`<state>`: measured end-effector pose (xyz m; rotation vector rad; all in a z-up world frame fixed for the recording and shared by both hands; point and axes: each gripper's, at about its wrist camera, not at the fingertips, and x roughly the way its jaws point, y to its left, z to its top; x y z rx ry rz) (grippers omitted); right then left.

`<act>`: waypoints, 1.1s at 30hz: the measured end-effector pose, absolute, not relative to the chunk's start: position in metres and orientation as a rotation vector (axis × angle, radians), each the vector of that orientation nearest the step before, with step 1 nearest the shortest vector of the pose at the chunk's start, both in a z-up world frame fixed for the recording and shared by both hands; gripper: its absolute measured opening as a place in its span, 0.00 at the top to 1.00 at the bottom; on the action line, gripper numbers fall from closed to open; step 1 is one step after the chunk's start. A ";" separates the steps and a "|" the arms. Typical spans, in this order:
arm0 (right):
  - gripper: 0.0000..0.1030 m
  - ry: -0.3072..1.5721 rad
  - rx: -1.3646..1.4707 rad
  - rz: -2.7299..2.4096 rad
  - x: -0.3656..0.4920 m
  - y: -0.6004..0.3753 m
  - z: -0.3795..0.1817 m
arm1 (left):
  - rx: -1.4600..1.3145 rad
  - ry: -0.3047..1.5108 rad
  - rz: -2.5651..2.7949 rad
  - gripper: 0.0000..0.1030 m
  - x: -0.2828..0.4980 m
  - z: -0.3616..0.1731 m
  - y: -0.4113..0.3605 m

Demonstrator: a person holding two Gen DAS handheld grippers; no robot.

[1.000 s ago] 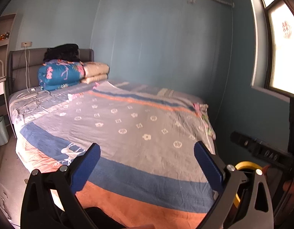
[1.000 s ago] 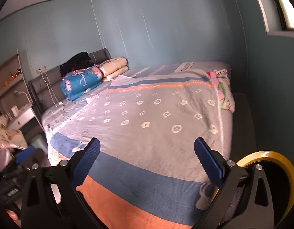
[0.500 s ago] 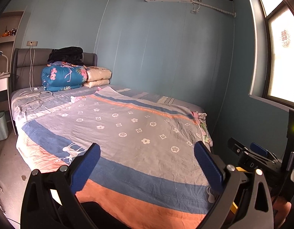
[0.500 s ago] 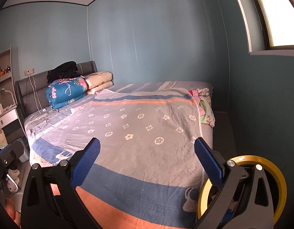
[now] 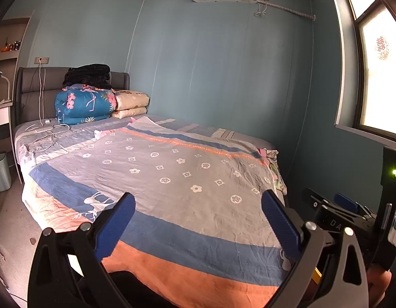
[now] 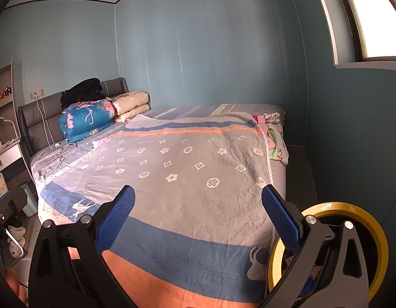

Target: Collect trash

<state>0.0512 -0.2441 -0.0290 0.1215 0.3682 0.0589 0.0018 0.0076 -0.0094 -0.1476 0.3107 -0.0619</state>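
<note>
My left gripper (image 5: 198, 215) is open and empty, held above the foot of a bed (image 5: 172, 179) with a blue, grey and orange patterned blanket. My right gripper (image 6: 198, 214) is also open and empty, over the same end of the bed (image 6: 185, 174). A yellow-rimmed trash bin (image 6: 352, 213) stands on the floor at the bed's right corner, partly hidden behind my right gripper's right finger; some items show inside it. A small crumpled white and pink scrap (image 5: 99, 134) lies on the blanket near the pillows. A small pale bin (image 5: 1, 170) stands left of the bed.
Folded quilts (image 5: 85, 105) and pillows (image 5: 131, 104) are piled at the headboard, with a white charger cable (image 5: 44, 133) beside them. Crumpled clothes (image 6: 273, 136) hang off the bed's far right side. A window (image 5: 377, 77) is on the right wall; shelves (image 6: 2, 102) stand left.
Both grippers have tilted upward and drawn back, so more wall and the air conditioner show. Both grippers stay open.
</note>
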 end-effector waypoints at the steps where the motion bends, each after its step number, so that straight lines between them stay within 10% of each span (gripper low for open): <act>1: 0.08 0.372 0.122 0.059 0.051 -0.244 -0.030 | -0.145 0.309 -0.061 0.08 0.001 -0.010 0.007; 33: 0.08 0.408 0.130 0.049 0.057 -0.244 -0.038 | -0.145 0.319 -0.070 0.08 0.004 -0.014 0.006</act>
